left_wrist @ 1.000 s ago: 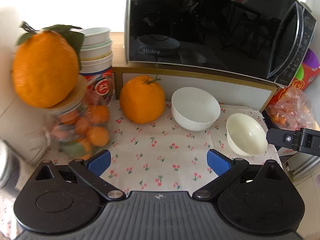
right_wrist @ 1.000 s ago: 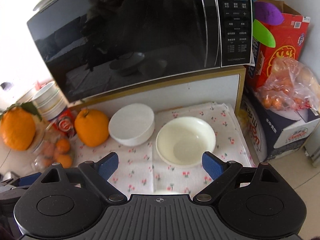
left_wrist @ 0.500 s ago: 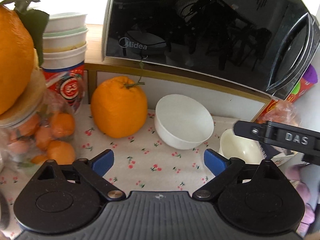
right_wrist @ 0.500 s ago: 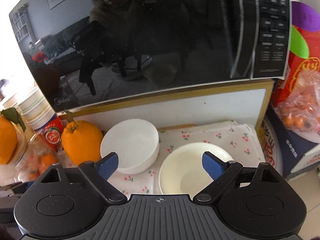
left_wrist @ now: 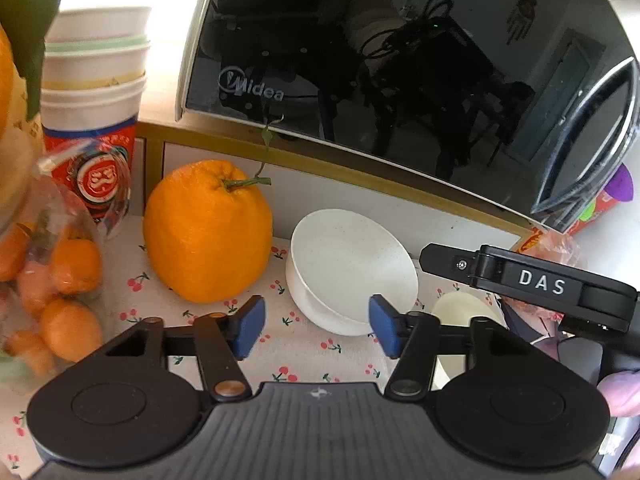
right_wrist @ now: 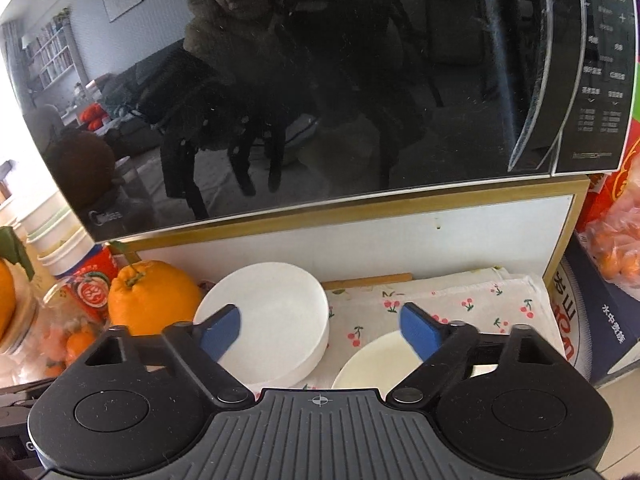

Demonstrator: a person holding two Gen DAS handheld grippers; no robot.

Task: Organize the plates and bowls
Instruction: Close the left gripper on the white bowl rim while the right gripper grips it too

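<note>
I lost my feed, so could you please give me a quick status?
Left gripper and right gripper open, empty. White bowl and cream bowl apart on cloth. Orange beside white bowl.

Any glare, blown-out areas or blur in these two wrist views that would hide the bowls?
Left wrist view: window light blows out the top left behind the stacked cups; white bowl sharp. Right wrist view: microwave door mirrors the room; cream bowl partly hidden behind the right gripper.

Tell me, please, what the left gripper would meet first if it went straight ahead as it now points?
Most likely the white bowl: it sits just beyond the open left gripper, slightly right of centre, though depth is unclear.
</note>
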